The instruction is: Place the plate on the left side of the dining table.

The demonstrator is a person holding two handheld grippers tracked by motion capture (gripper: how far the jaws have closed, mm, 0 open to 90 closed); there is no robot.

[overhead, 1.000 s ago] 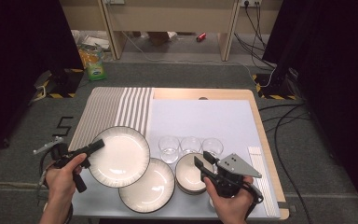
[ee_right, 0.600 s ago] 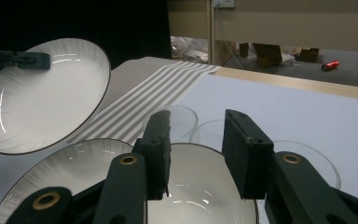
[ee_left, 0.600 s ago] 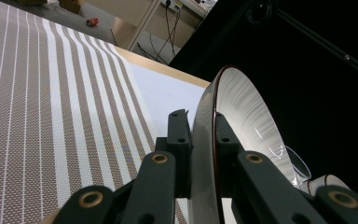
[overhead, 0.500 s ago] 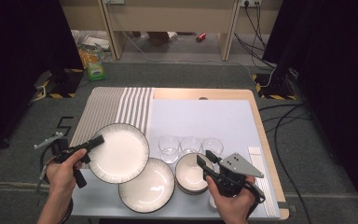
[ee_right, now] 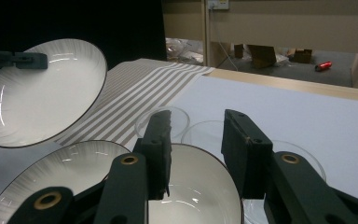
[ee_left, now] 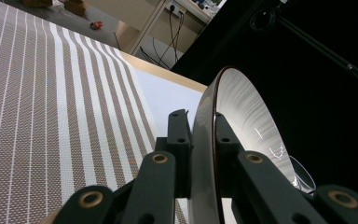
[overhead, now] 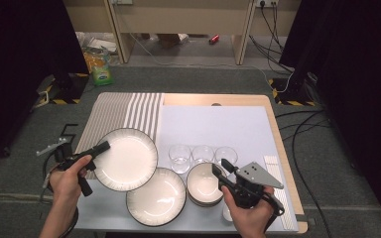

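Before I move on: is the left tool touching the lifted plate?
Touching. The left gripper view shows the left tool shut on the plate's rim.

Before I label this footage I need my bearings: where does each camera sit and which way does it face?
High view: above the person's side, looking forward and down on the table; forearms, both tongs.
Left gripper view: on the left tongs, looking along jaws clamped on the lifted plate rim.
Right gripper view: on the right tongs, open above the bowl.
Shared: the lifted plate and striped mat.
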